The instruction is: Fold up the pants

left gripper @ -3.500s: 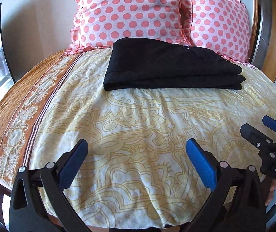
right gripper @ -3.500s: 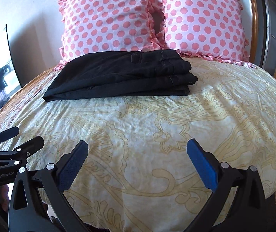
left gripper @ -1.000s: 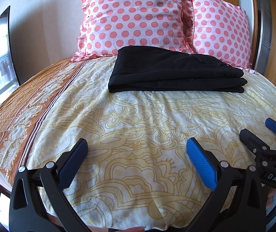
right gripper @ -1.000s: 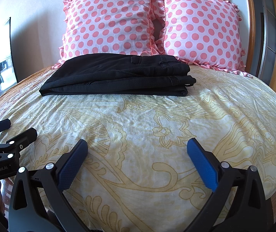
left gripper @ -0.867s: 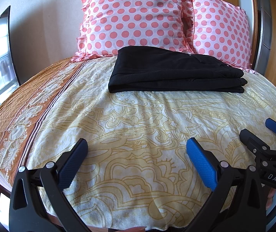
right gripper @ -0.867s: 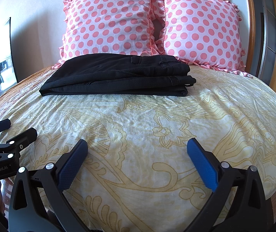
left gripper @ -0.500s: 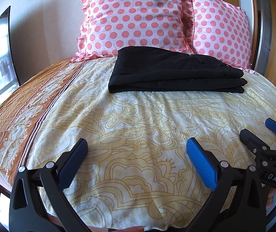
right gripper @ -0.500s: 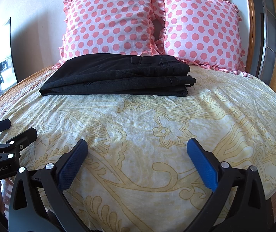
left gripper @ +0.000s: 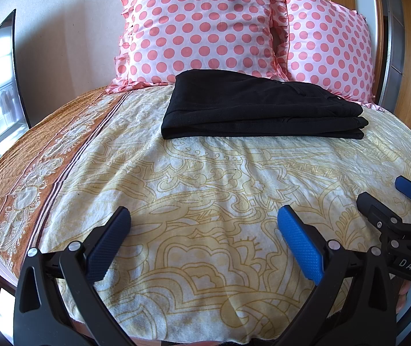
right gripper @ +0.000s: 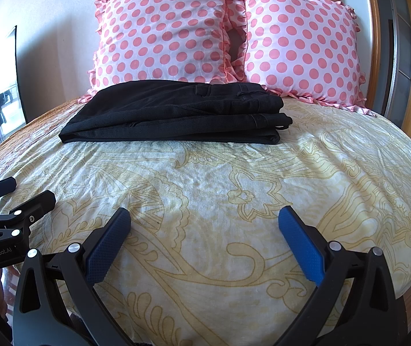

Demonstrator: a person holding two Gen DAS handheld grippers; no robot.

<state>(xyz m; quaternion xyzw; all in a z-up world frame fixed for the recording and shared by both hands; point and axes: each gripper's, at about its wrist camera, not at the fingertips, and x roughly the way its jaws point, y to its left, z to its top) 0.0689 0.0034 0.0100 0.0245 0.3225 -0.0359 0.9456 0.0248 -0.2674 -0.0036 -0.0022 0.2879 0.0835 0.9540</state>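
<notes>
Left wrist view gives me the black pants [left gripper: 260,112] folded into a flat stack just in front of the polka-dot pillows [left gripper: 202,26], touching their lower frill, so the bundle is parked out of the working area. I judge the folding finished. My left gripper [left gripper: 202,239] hangs released, fingers spread and holding nothing, well short of the pillows over the yellow patterned bedspread [left gripper: 205,196]. On the right wrist view my right gripper [right gripper: 204,239] is likewise spread wide and empty, equally far back from the pillows. I keep both low and clear so neither snags the stack.
</notes>
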